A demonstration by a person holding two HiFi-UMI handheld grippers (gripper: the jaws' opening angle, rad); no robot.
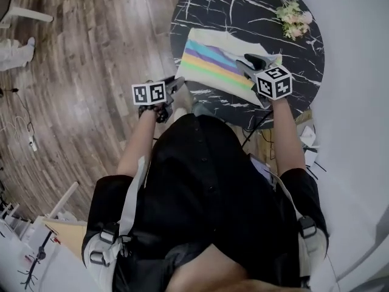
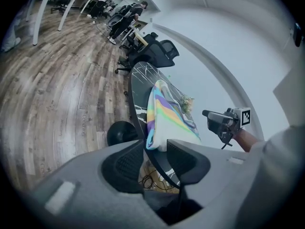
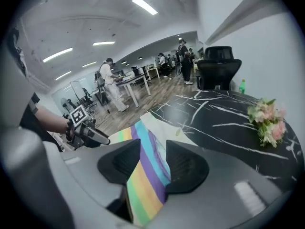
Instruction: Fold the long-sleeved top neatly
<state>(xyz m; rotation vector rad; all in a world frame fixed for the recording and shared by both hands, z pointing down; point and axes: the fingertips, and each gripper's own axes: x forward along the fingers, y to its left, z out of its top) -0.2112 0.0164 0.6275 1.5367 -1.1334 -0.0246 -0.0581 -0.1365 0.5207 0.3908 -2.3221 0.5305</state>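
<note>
The long-sleeved top (image 1: 214, 66) lies folded into a rectangle on the near half of the round black marble table (image 1: 243, 11), its pastel rainbow stripes facing up. My left gripper (image 1: 177, 81) is at the table's near left edge, just off the top's corner. Its jaws stand apart; in the left gripper view (image 2: 155, 151) the hanging edge of the top (image 2: 162, 116) shows beyond them, untouched. My right gripper (image 1: 248, 61) hovers over the top's right part, open. In the right gripper view (image 3: 153, 148) the stripes (image 3: 145, 180) pass below the gap, clear of the pads.
A small bunch of pink flowers (image 1: 293, 17) lies at the table's far right. The white wall (image 1: 358, 102) runs close along the right. Cables (image 2: 152, 178) lie on the floor by the table's round base (image 2: 120, 133). A black office chair (image 3: 218, 70) stands beyond the table.
</note>
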